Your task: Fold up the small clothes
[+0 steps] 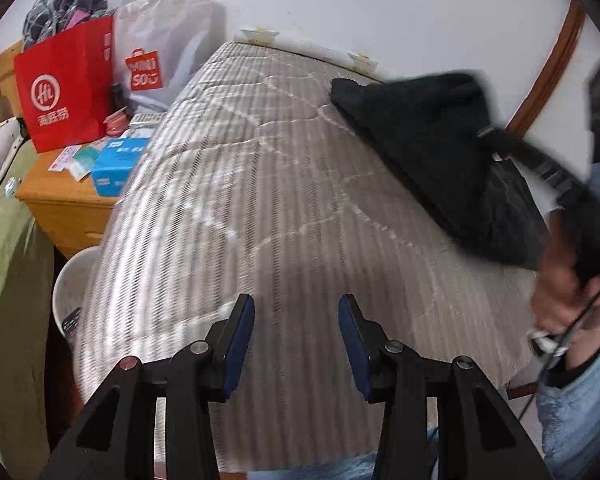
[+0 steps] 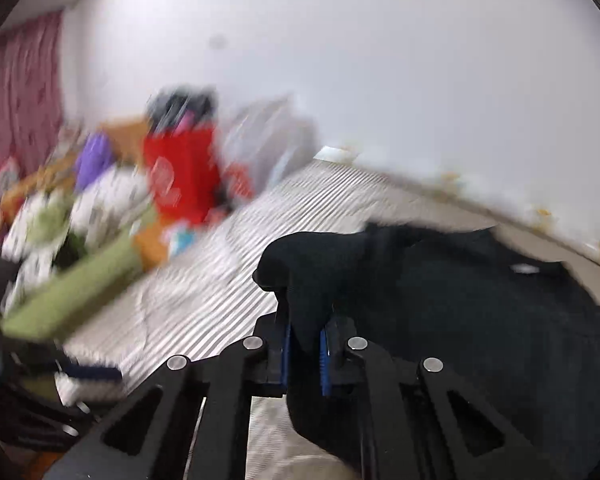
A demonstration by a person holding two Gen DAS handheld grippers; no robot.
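While clenched on one edge of the black garment [image 2: 440, 300] above the mattress [image 1: 260, 200], right gripper [image 2: 305, 336] ready for folding; left gripper [image 1: 296, 340] released, empty, near the mattress's front edge.

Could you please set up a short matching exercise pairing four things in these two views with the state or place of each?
Things:
1. left tongs
2. right tongs
3. black garment
4. red paper bag

States or places:
A. stands on the wooden bedside cabinet
B. closed on dark cloth
C. open over the striped bedcover, nothing between them
D. partly lifted off the bedcover at one end

Right pairs: 1-C, 2-B, 3-D, 4-A
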